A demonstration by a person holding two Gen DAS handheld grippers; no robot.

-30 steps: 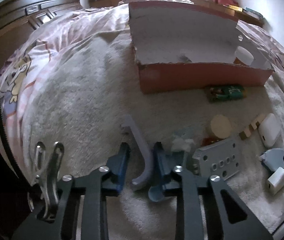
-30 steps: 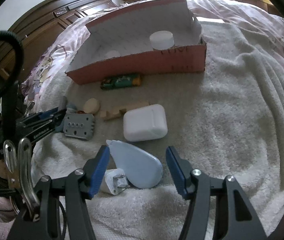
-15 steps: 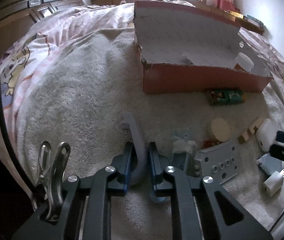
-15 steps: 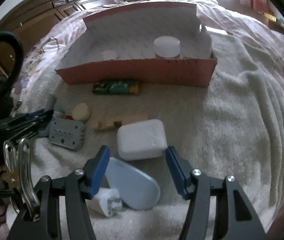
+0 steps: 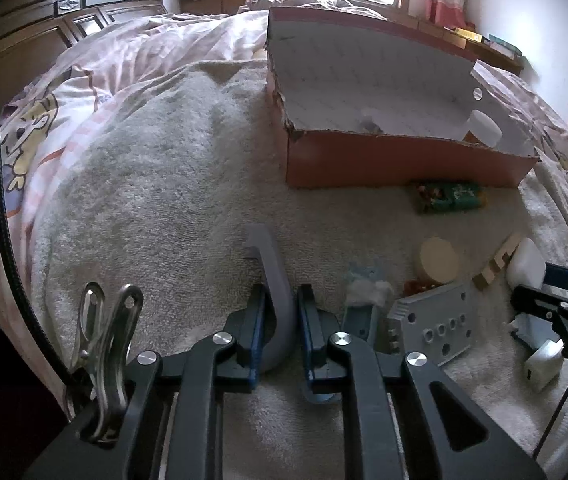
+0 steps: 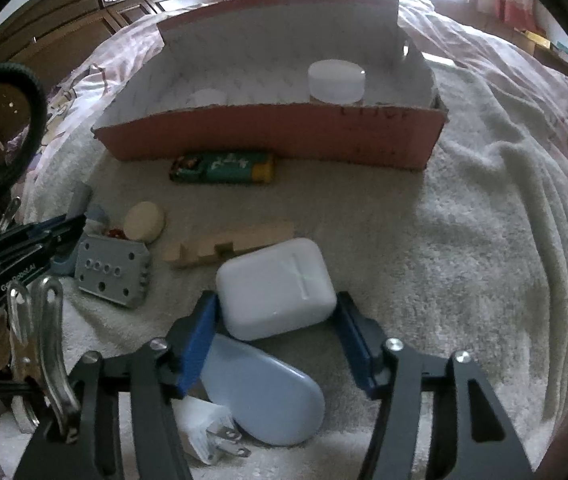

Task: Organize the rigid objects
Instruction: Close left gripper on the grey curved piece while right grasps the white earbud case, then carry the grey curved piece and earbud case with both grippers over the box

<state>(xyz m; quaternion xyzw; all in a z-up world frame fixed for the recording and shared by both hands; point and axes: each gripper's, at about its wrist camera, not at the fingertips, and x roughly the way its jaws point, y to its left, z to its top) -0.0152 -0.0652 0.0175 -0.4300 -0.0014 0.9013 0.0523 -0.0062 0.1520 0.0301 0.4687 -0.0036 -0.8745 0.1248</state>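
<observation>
My left gripper (image 5: pixel 279 304) is shut on a curved grey plastic piece (image 5: pixel 273 276) that lies on the beige towel (image 5: pixel 163 200). My right gripper (image 6: pixel 277 312) is open, its blue pads on either side of a white rounded case (image 6: pixel 275 288), with gaps on both sides. A pale blue teardrop-shaped piece (image 6: pixel 261 396) and a white plug adapter (image 6: pixel 207 428) lie under the right gripper. The red cardboard box (image 6: pixel 284 132) stands beyond, holding a white-capped jar (image 6: pixel 336 80) and a smaller white-lidded item (image 6: pixel 205 98).
On the towel lie a grey metal block with holes (image 6: pixel 113 272), a cream disc (image 6: pixel 143 222), a notched wooden piece (image 6: pixel 227 242) and a green packet (image 6: pixel 223 168). A dark wooden headboard (image 5: pixel 63 12) stands at the far left. The bed's edge drops off at the left.
My left gripper closed on the curved grey piece. My right gripper moved forward from over the pale blue teardrop piece to straddle the white case.
</observation>
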